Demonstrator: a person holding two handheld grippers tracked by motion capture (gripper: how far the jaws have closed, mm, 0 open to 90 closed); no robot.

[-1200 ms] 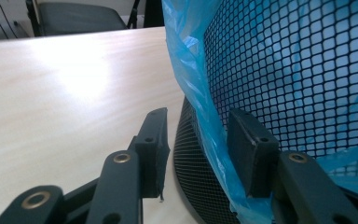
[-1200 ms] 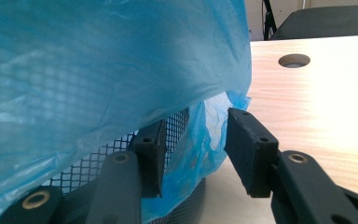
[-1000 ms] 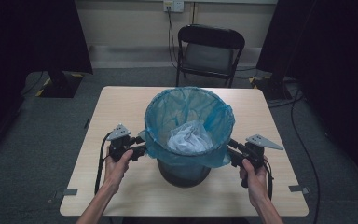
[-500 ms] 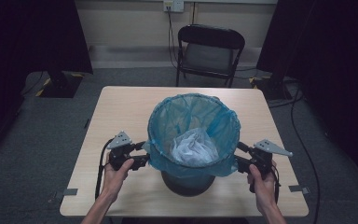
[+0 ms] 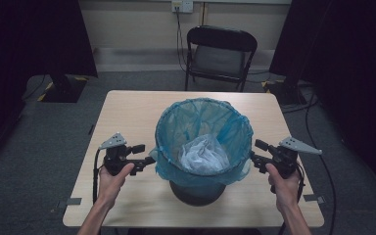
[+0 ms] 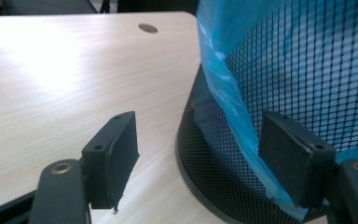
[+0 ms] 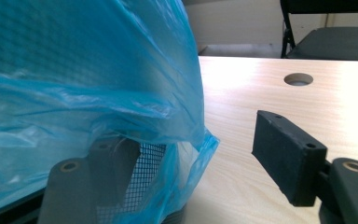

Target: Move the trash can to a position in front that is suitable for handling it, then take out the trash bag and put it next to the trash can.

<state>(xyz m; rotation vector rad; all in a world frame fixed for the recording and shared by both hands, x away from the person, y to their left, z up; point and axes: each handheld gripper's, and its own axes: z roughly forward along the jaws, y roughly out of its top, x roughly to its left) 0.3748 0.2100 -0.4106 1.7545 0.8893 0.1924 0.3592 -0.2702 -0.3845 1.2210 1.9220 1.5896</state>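
Note:
A black mesh bin (image 5: 196, 188) lined with a blue plastic bag (image 5: 176, 132) stands mid-table, crumpled white paper (image 5: 203, 154) inside it. My left gripper (image 5: 144, 155) sits at the bin's left side. Its jaws have just been opening, and in the left gripper view the gripper (image 6: 205, 161) is open around the bag's hanging edge (image 6: 235, 116) and the mesh (image 6: 205, 140), with no pad pressing. My right gripper (image 5: 256, 152) is at the bin's right side. Its jaws opened wide, then came in slightly. The right gripper (image 7: 200, 161) stands open with the bag's hem (image 7: 193, 149) loose between its jaws.
The wooden table (image 5: 127, 112) has bare room behind and beside the bin, and a round cable hole (image 7: 298, 79) near its far edge. A black folding chair (image 5: 220, 54) stands beyond the table. Cables trail on the grey floor.
Both grippers' jaws have spread and let go of the bag's rim, which now hangs folded over the bin's rim. The right gripper has drawn back to the right and slightly up.

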